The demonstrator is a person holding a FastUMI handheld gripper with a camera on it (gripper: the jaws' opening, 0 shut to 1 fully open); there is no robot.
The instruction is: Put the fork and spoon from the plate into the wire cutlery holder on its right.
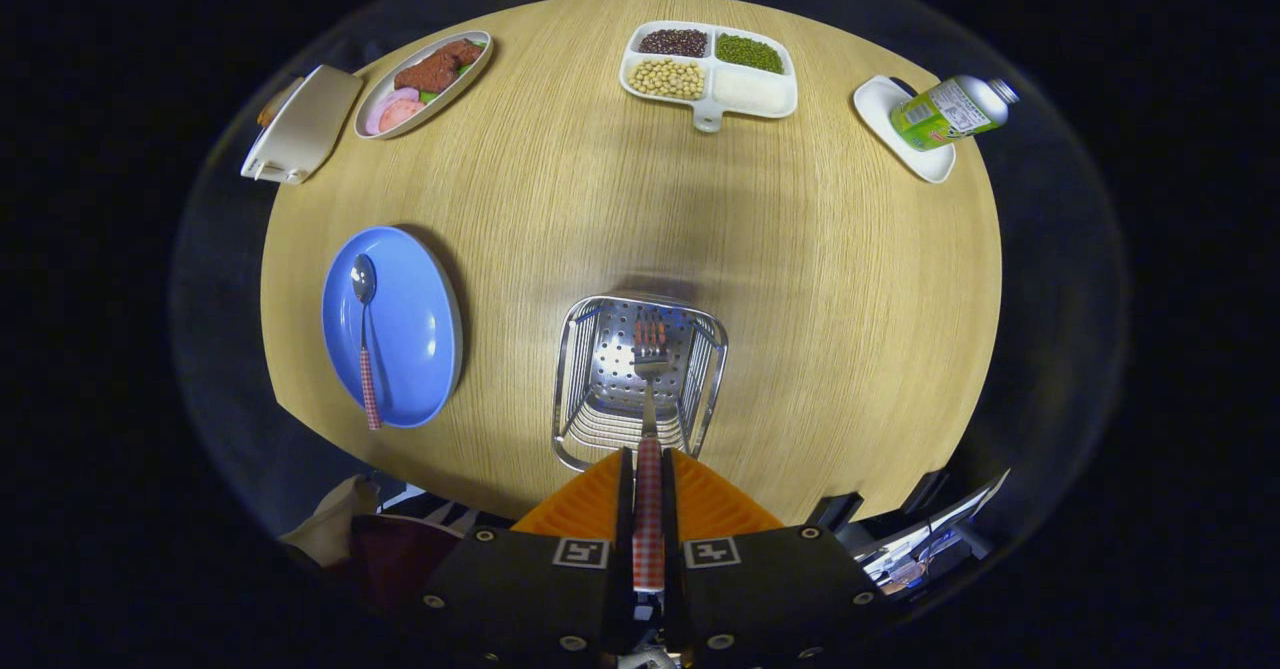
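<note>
Gripper view. I am holding my tongs over the near edge of the round wooden table, fingers drawn in close and pressing both sides of the fork by its red-checked handle. The fork is hanging tines-first, its head sitting over the mouth of the wire cutlery holder, which is standing near the table's near edge, just ahead of my fingers. I cannot tell whether the tines are touching the perforated bottom yet.

The spoon is lying along the blue plate near the table's left edge, well apart from the holder, bowl pointing toward the far edge, checked handle reaching the plate's near rim.

Along the far edge: a divided tray of beans, an oval dish of food with a cream box beside it, and a green bottle lying on a small white dish.

Judgement: I am working the first half, fork drop-off. The next move calls for lowering the fork further into the basket, then parting the fingers so it rests inside, before I go left for the spoon.
</note>
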